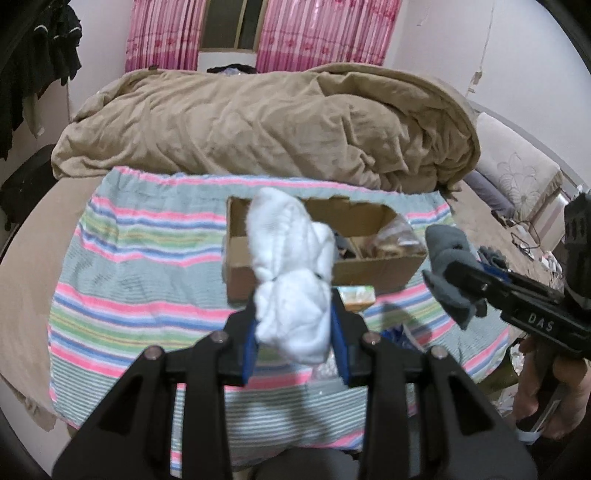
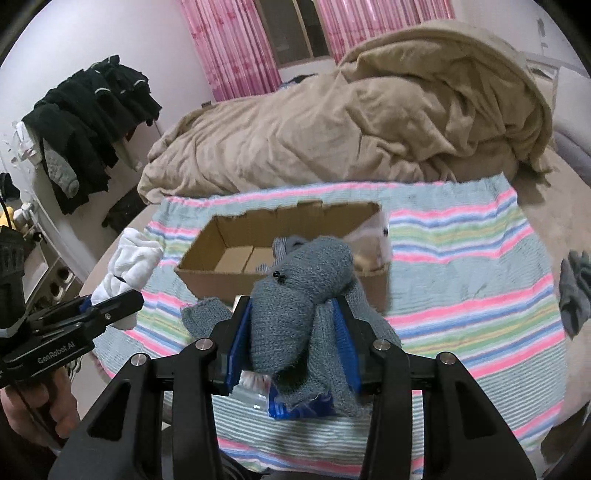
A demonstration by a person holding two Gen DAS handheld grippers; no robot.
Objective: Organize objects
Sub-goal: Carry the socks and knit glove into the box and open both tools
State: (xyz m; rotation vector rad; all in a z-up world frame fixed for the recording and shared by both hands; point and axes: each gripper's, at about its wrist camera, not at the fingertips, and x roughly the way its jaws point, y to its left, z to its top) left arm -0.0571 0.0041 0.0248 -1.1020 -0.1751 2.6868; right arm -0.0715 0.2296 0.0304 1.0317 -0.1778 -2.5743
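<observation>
Above the striped cloth [image 1: 147, 258] on the bed, two bundles of socks are held in the air, one in each tool. The white sock bundle [image 1: 291, 280] sits between the blue pads of the left gripper [image 1: 293, 325], which is clenched on its lower half, so the upper part stands up free in front of the box. The grey sock bundle [image 2: 299, 295] is grasped in the same way by the right gripper [image 2: 295, 332]; its pads press on both sides, and one loose sock end hangs down to the left of the fingers. A small black tag pin shows on each bundle.

Just behind both bundles, a cardboard box [image 2: 207, 254] lies open on the cloth, with its left part empty and some items, among them a clear plastic bag [image 1: 397, 236], in its right part. Near the front wall of the box lies a small green and orange pack [image 1: 356, 297]. Under the right gripper, a blue packet [image 2: 295, 408] lies on the cloth.

Farther away, a crumpled beige blanket [image 1: 258, 125] covers the bed, and pink curtains [image 1: 314, 33] hang at the window. At the far left, dark clothes [image 2: 92, 122] hang on a rack.
</observation>
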